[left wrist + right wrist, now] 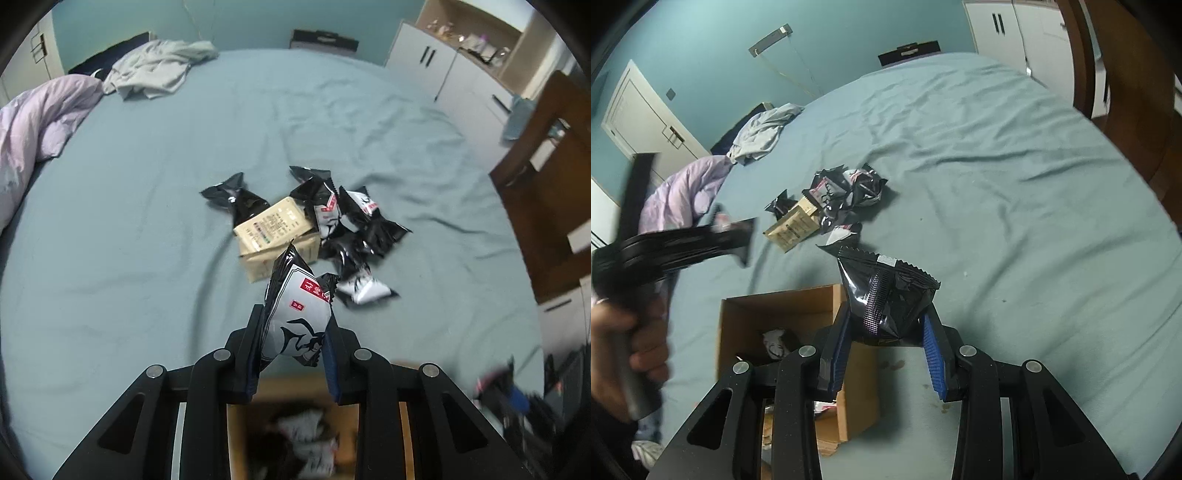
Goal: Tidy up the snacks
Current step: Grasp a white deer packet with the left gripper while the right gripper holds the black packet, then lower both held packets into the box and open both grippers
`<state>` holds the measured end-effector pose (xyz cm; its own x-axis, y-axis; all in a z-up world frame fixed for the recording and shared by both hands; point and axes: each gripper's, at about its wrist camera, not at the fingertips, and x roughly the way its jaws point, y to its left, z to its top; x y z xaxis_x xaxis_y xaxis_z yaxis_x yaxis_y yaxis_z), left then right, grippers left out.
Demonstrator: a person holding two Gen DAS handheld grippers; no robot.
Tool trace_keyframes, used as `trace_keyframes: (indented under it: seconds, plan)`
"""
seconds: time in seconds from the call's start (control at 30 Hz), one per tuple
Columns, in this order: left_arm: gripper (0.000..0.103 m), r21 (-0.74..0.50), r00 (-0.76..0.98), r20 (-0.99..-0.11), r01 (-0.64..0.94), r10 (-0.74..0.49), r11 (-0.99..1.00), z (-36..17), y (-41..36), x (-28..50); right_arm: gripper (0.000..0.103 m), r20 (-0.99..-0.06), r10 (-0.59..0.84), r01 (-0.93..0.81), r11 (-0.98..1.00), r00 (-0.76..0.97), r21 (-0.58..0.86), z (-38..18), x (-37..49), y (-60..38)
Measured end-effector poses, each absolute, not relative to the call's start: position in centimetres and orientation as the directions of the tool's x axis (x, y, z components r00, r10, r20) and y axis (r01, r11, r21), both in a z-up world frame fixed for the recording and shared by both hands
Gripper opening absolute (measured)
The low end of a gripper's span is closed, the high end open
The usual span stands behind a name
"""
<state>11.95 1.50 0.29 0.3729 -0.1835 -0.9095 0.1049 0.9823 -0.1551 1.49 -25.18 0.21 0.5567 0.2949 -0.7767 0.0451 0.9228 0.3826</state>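
Observation:
My left gripper (293, 325) is shut on a black-and-white snack packet (295, 314) with a red label, held above an open cardboard box (240, 424) that has several packets inside. My right gripper (886, 325) is shut on a black snack packet (886, 291), held beside the same box (798, 306). A pile of black snack packets (347, 225) lies mid-bed around a beige carton (275, 229). The pile (846, 192) and the carton (792, 227) also show in the right wrist view. The left gripper (738, 236) appears blurred at the left there.
A teal sheet covers the bed (147, 221). A lilac duvet (33, 125) and grey clothes (155, 70) lie at the far left. White cabinets (443, 70) and a brown wooden chair (546, 177) stand to the right. A hand (624, 350) grips the left handle.

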Motion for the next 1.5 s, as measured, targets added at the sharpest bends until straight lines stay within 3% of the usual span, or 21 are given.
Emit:
trace_keyframes:
  seconds: [0.17,0.4,0.63,1.13,1.23,1.33,1.37,1.5]
  plan:
    - [0.027,-0.180,0.393,-0.890,0.158,-0.229,0.971,2.8,2.9,8.3,0.035,-0.767,0.298,0.031,0.924,0.568,0.382,0.7,1.0,-24.7]
    - [0.027,-0.247,0.385,-0.864,0.240,-0.326,0.939,2.4,2.0,4.8,0.035,-0.765,0.277,0.006,0.939,0.582,0.345,1.2,0.4,-24.2]
    - [0.027,-0.222,0.330,-0.885,0.322,-0.329,0.920,-0.9,-0.8,3.5,0.035,-0.753,0.264,-0.014,0.947,0.603,0.321,1.3,0.0,-23.4]
    - [0.031,-0.111,0.261,-0.943,0.345,-0.208,0.932,-7.1,-2.7,5.0,0.035,-0.790,0.265,-0.076,0.960,0.553,0.268,-0.5,2.4,-20.6]
    - [0.038,-0.148,0.233,-0.944,0.340,-0.236,0.929,-6.8,-2.5,5.0,0.035,-0.790,0.264,-0.076,0.960,0.553,0.268,-0.5,2.5,-20.4]
    - [0.064,-0.118,0.291,-0.933,0.309,-0.212,0.944,-4.9,-1.7,4.8,0.035,-0.786,0.264,-0.087,0.961,0.559,0.261,-0.4,2.4,-20.1]
    - [0.068,-0.104,0.327,-0.924,0.284,-0.199,0.953,-4.0,-1.1,4.8,0.035,-0.785,0.265,-0.093,0.962,0.560,0.258,-0.5,2.3,-20.0]
    - [0.076,-0.042,0.403,-0.907,0.204,-0.123,0.978,-1.7,1.4,5.2,0.035,-0.788,0.283,-0.154,0.959,0.547,0.237,-0.7,2.0,-18.7]
